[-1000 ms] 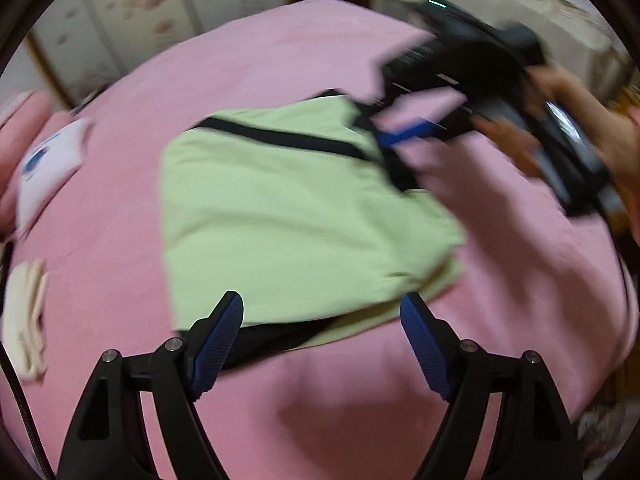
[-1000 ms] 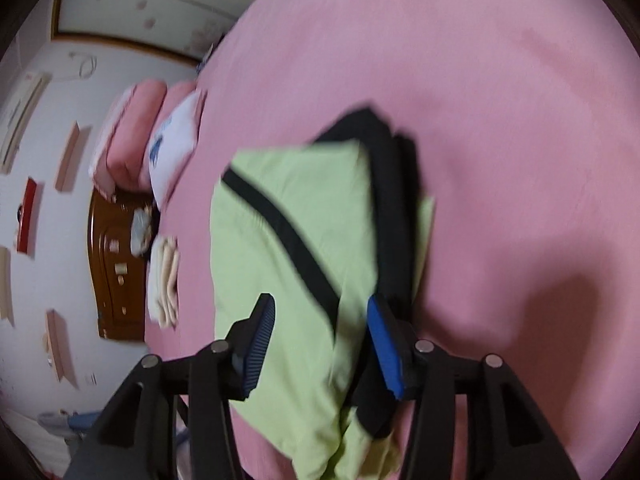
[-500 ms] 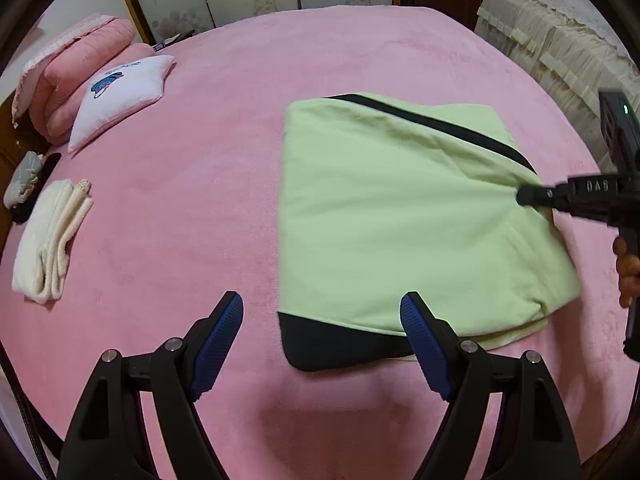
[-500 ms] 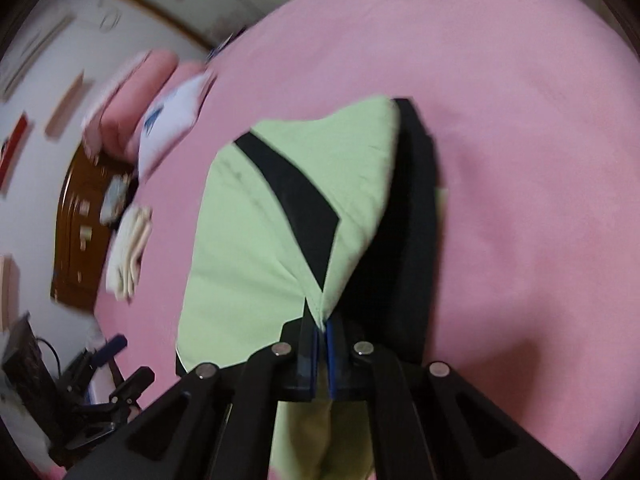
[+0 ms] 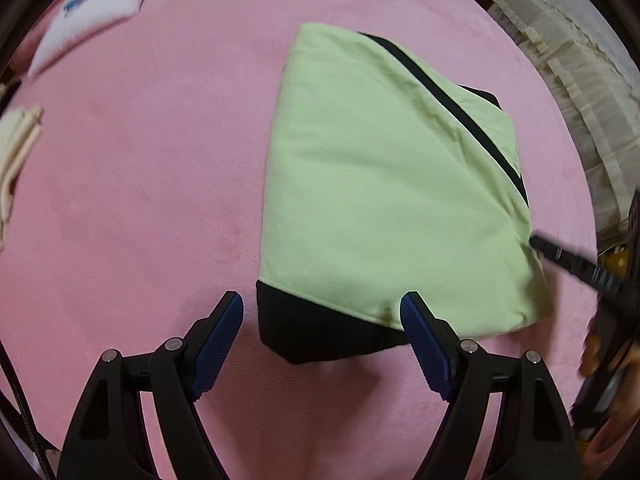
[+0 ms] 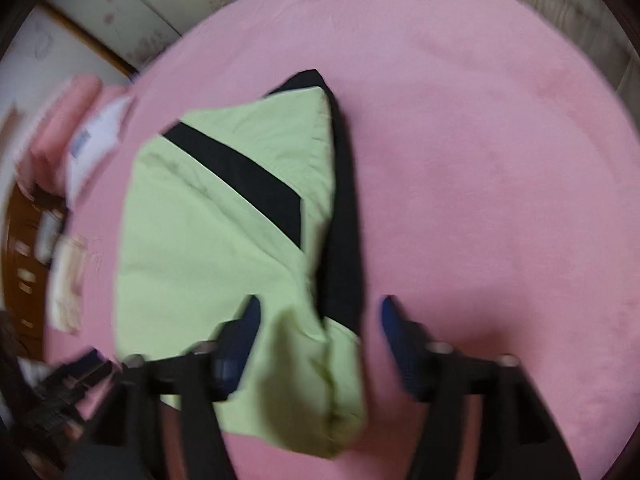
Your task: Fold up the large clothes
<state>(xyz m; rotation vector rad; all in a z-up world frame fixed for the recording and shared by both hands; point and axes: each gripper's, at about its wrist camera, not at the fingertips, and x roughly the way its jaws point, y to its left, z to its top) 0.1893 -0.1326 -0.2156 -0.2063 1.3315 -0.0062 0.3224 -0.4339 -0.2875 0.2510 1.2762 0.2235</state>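
A pink plush bedspread fills the left wrist view, with a cream ruffled cover at the far right beyond the bed's edge. A white pillow with a blue print lies at the far left, and a cream folded cloth sits at the left edge. The folded garment, pale green with a black stripe and a black lower layer showing at its near edge and far right, lies flat on the bedspread right of centre. The left gripper hangs over the garment's near black corner, its blue-padded fingers spread wide; the black corner sits between them, but neither pad presses on it. At the right edge the right gripper shows as a blurred black bar meeting the garment's near right corner, with a blurred hand behind it.

The right wrist view is smeared, so fine contact is hard to judge. The same pink bedspread spreads to the right and far side, with a pale panelled wall at the far left, and the pillow and a brown wooden cabinet down the left side. The garment lies left of centre, its near end running under the right gripper. Those jaws have just been opening and now stand apart; the green cloth lies between them and probably loose, with no pad seen clamping it. The left gripper appears as a dark blur at the near left.
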